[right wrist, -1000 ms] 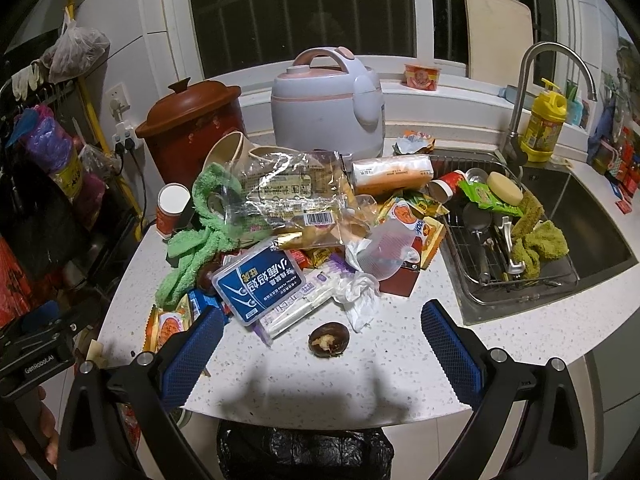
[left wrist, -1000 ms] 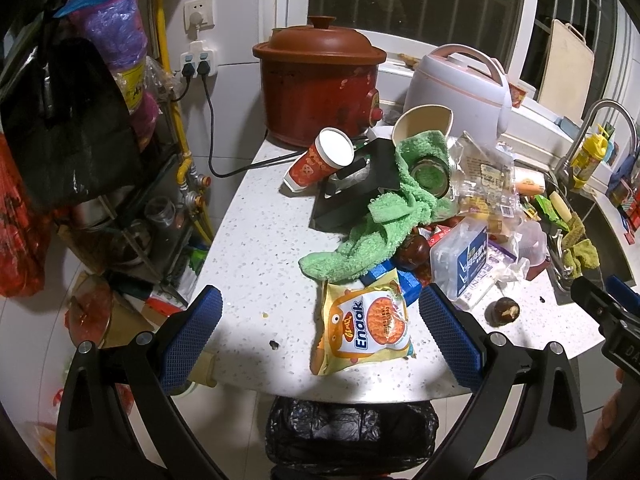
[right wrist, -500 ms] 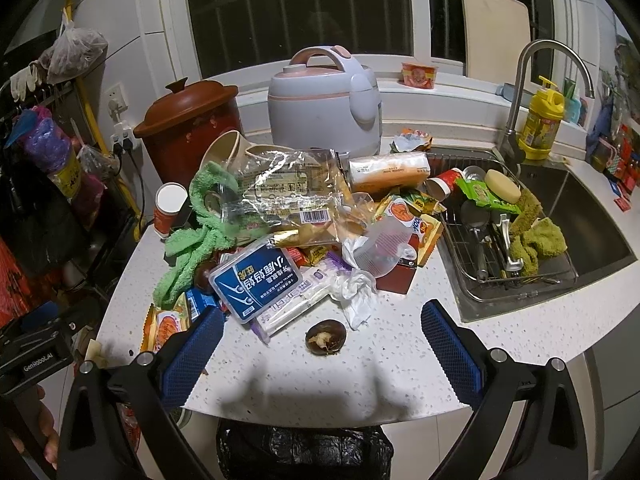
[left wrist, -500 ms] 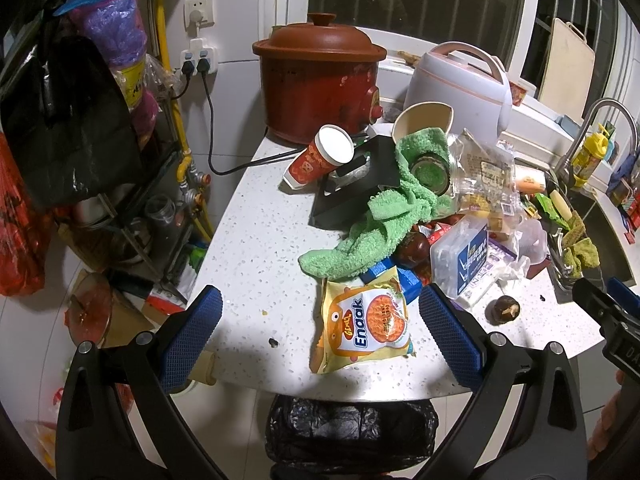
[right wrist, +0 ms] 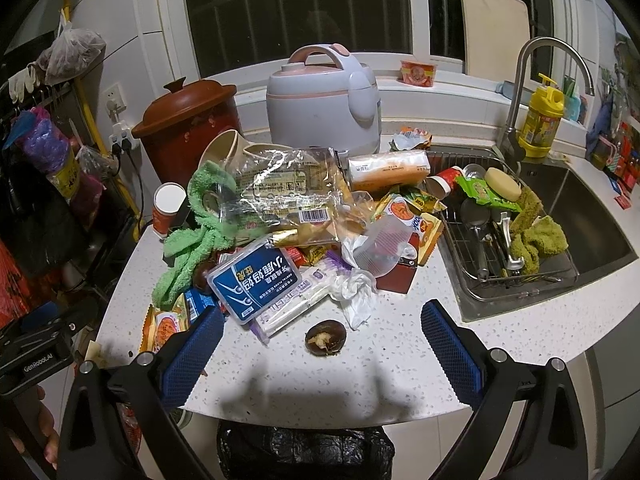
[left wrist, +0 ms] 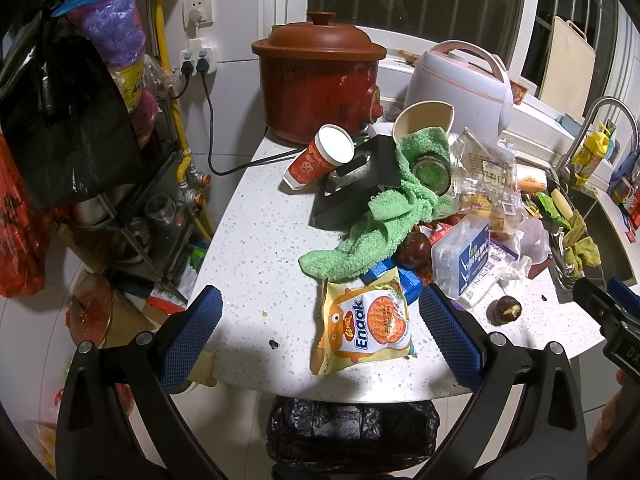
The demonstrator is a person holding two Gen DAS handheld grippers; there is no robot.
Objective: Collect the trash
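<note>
1. Counter [left wrist: 256,240]: bare on its left half and along the front edge.
2. Trash heap [right wrist: 304,216]: mid-counter, reaching the sink [right wrist: 592,216].
3. Bin bag [left wrist: 352,428]: below the front edge.
4. Snack packet [left wrist: 366,326]: near the edge, between the left gripper's [left wrist: 320,328] spread fingers.
5. Right gripper [right wrist: 320,356]: fingers apart, empty, before a chestnut [right wrist: 323,338].

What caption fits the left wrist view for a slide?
Open left gripper hovers over an Enaak snack packet on a littered counter, above a black bin bag.

A brown crock pot [left wrist: 320,80] and rice cooker [right wrist: 324,100] stand behind, perhaps touching.
</note>
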